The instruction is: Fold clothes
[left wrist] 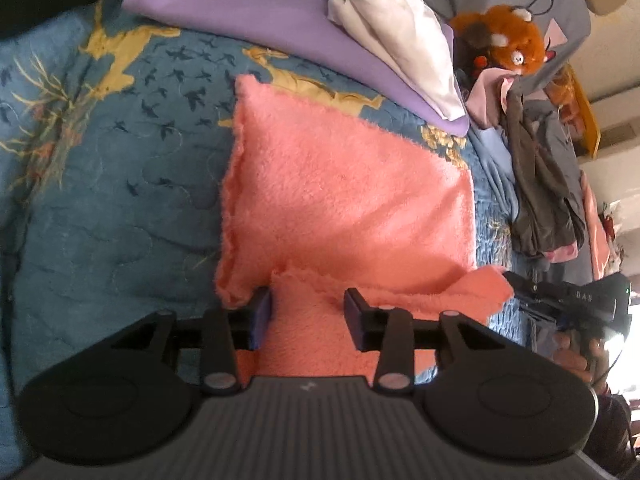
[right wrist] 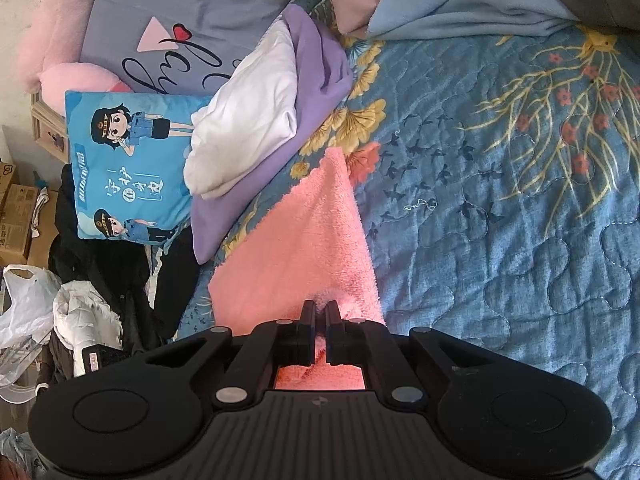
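Note:
A fluffy pink towel (left wrist: 344,200) lies on the blue quilted bedspread (left wrist: 120,184), with its near edge lifted and folded over. My left gripper (left wrist: 308,312) is open, its fingers on either side of the raised near fold. My right gripper (right wrist: 319,320) is shut on the pink towel (right wrist: 304,240) at its near corner; it also shows at the right edge of the left wrist view (left wrist: 560,300), holding the towel's right corner.
A folded purple cloth (left wrist: 248,12) with a white garment (left wrist: 392,28) on it lies beyond the towel. A plush toy (left wrist: 508,40), hanging grey clothes (left wrist: 536,176), pillows (right wrist: 132,168) and floor clutter (right wrist: 48,300) lie past the bed edge.

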